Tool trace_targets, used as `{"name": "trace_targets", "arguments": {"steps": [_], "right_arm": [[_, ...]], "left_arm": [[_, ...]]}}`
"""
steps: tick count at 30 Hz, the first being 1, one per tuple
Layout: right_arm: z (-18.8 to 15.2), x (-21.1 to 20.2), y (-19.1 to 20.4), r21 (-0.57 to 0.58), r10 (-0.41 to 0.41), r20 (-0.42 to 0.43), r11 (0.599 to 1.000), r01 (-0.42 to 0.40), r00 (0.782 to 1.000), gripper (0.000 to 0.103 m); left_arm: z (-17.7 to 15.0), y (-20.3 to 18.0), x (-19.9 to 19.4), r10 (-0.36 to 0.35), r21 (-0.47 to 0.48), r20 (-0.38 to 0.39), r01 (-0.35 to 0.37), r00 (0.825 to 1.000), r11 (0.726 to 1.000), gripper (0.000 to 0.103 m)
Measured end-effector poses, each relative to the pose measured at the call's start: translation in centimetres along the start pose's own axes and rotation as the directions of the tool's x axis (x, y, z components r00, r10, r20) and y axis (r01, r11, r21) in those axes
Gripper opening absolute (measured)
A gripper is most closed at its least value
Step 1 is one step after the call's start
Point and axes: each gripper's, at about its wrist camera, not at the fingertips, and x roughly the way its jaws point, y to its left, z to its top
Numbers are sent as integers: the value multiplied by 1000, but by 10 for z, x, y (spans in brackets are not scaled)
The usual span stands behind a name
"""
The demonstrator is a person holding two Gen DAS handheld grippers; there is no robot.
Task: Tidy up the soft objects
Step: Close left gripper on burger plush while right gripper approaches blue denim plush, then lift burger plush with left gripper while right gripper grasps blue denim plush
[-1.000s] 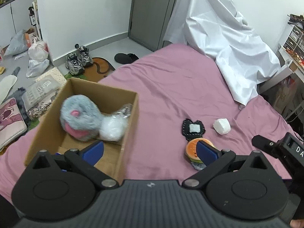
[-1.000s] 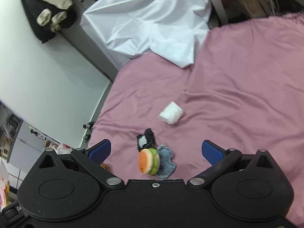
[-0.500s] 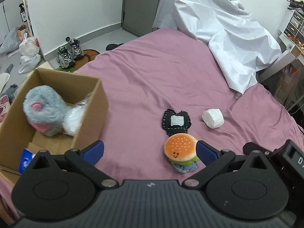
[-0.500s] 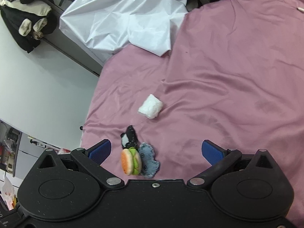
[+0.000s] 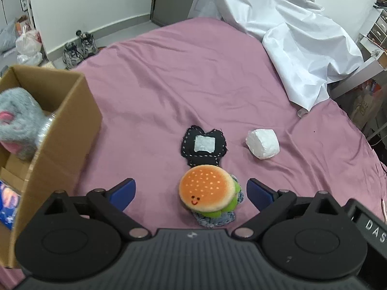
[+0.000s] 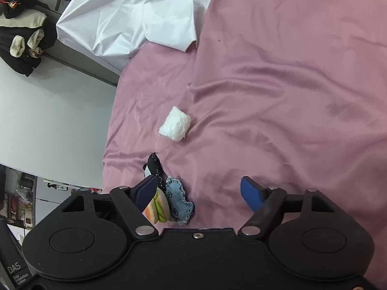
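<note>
A plush hamburger [image 5: 208, 191] lies on the purple bed on top of a blue denim patch [image 5: 214, 218]. Behind it lie a black fabric piece with a white square [image 5: 203, 145] and a white soft lump [image 5: 262, 143]. My left gripper [image 5: 191, 193] is open and empty, with the hamburger between its fingers. A cardboard box [image 5: 60, 130] at the left holds a grey fluffy toy [image 5: 17, 123]. My right gripper [image 6: 199, 193] is open and empty; its left finger [image 6: 146, 192] is beside the hamburger [image 6: 157, 211], next to the denim patch [image 6: 180, 204], the black piece [image 6: 154, 166] and the white lump [image 6: 175, 123].
A white sheet [image 5: 285, 29] is heaped at the far right of the bed [image 5: 181, 72]. Shoes [image 5: 77, 48] and bags [image 5: 27, 48] lie on the floor beyond the box. A blue packet [image 5: 7, 200] sits in the box. Dark clothes [image 6: 21, 36] hang at the right view's upper left.
My left gripper has moved right, from over the box to over the hamburger, which now lies between its fingers. My right gripper has come closer to the same pile.
</note>
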Motion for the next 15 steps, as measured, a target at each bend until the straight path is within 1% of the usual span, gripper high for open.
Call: {"name": "trace_targets", "arguments": {"steps": [2,5,7,9,10,12,15], "right_arm": [[0,4,0,4,7,-13,1000,-7,1000,68],[1,11,0,3,17,-31,1000,-17,999,65],[1,17,3,-10,18,-46,1000,-19,999,61],[0,23,7,-32,24,-56,999,-25,998,59],[-1,25,9,-46,23,-61,999,-26,998,59],[-3,32,14,-71,22,-71,997,-27,997,57],[-6,40,21,-104,24,-91,994,-34,996,53]], "left_arm": [[0,1,7,-8,-20,-10,8,1000,1000,96],[0,10,19,-37,-92,-32,34,999,995,84],[0,17,24,-60,-143,-43,53,997,988,74],[1,23,28,-72,-175,-50,62,996,983,58],[1,24,28,-72,-188,-49,62,996,980,53],[3,29,26,-58,-214,-39,48,998,976,48],[6,34,20,-34,-222,-11,30,999,975,45]]}}
